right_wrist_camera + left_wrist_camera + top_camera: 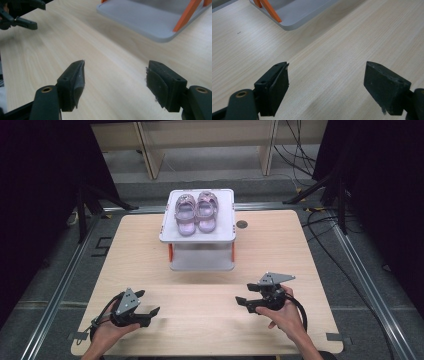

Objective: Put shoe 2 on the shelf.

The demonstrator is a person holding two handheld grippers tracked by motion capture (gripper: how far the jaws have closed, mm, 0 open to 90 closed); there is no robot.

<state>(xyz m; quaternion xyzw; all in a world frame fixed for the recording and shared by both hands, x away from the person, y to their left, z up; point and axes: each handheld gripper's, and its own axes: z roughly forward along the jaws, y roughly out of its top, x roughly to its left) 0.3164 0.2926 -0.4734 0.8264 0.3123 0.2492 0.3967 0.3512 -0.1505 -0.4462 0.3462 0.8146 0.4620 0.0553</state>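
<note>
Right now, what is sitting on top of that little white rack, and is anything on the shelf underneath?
On the white rack's top shelf sits a pair of small pink shoes, side by side. The lower shelf's front part looks bare; its back part is hidden under the top shelf.

Pink shoes [195, 212] atop white rack [227, 232]

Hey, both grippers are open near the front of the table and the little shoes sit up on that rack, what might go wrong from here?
1. The shoes lie touching side by side; grabbing one may drag the other off.
2. The rack stands on thin orange posts; a push from the right gripper or left gripper might tip or slide it.
</note>
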